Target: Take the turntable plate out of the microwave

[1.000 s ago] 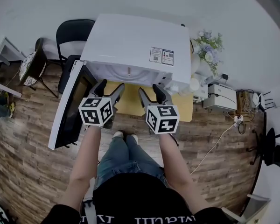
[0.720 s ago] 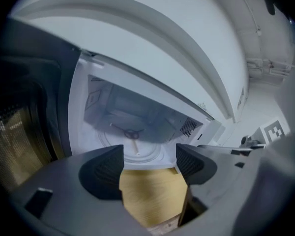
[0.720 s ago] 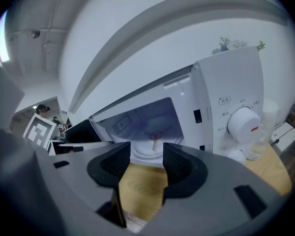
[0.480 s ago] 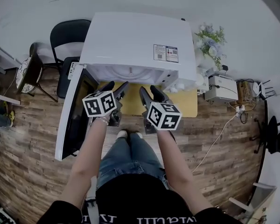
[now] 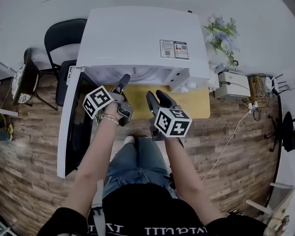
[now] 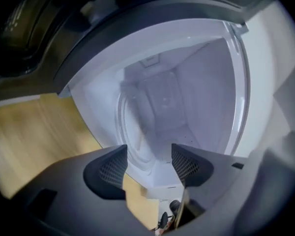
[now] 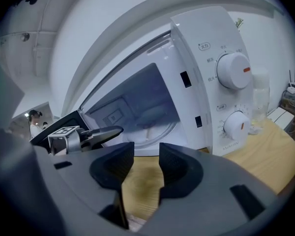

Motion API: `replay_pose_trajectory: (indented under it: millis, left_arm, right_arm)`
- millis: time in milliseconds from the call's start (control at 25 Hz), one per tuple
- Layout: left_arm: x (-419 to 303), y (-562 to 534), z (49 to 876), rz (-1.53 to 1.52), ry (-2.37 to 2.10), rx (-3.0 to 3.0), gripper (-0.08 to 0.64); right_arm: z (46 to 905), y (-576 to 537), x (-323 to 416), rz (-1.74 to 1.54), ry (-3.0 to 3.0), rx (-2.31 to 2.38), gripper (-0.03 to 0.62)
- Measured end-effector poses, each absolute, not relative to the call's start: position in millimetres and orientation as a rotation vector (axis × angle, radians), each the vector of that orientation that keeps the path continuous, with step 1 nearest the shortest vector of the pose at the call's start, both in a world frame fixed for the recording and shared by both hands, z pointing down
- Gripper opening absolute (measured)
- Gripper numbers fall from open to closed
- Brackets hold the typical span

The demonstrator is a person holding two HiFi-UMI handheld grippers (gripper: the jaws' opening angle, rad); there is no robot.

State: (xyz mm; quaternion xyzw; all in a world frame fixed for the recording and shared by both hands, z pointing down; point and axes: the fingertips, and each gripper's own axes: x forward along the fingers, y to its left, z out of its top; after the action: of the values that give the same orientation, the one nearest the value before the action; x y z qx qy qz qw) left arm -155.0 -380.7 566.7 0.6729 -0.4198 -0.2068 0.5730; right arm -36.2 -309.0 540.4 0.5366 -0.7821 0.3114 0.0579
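The microwave (image 5: 137, 38) stands with its door (image 5: 69, 127) swung wide to the left. The plate (image 6: 133, 139) lies on the oven floor, just beyond the left gripper (image 6: 148, 161) fingertips and not touching them. That gripper is rolled onto its side at the oven mouth; its fingers are apart and closing, with nothing between them. The right gripper (image 7: 146, 159) hangs over the table (image 5: 191, 102), short of the oven. Its fingers stand a narrow gap apart and are closing on nothing. The plate is ahead of them, inside the oven, and the knobs (image 7: 231, 70) are to their right.
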Motion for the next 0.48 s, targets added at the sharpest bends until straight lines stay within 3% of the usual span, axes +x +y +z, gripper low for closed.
replay_pose_trajectory:
  millis: [480]
  left_arm:
    - [-159,-388,586,-0.582,-1.064,1.413,0.253]
  right_arm:
    - [546,-311,-29,0.927,-2.351,1.652,0.158]
